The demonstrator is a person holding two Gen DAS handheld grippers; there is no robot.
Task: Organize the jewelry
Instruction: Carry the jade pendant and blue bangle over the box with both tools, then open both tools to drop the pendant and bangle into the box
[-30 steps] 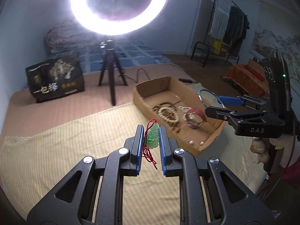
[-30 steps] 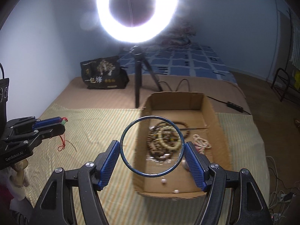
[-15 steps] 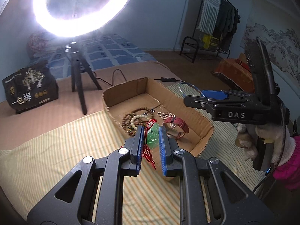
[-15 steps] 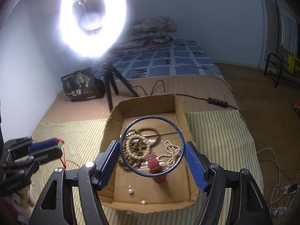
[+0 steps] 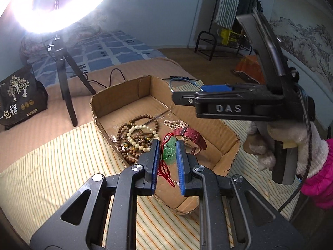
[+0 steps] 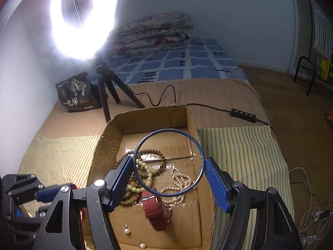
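Observation:
My left gripper [image 5: 168, 143] is shut on a green jade pendant [image 5: 169, 154] whose red cord [image 5: 164, 170] dangles below, over the near end of an open cardboard box [image 5: 124, 85]. My right gripper [image 6: 168, 162] is shut on a thin blue bangle [image 6: 169, 130], held over the same box [image 6: 145, 118]. Inside lie brown and cream bead bracelets [image 6: 152, 152], a pearl string [image 6: 181, 179], a red watch strap [image 6: 156, 208] and loose pearls [image 6: 127, 231]. The right gripper [image 5: 208, 89] shows at right in the left wrist view, held by a gloved hand [image 5: 291, 145].
The box sits on a striped cloth [image 5: 52, 166] on a bed. A ring light on a tripod [image 6: 104, 95] and a black bag [image 6: 77, 93] stand behind the box. A cable with a controller [image 6: 243, 112] runs along the right. Folded quilts [image 6: 154, 33] lie at the back.
Both grippers have moved forward and down over the box, which now looms larger beneath them. The pendant and the bangle stay gripped as before.

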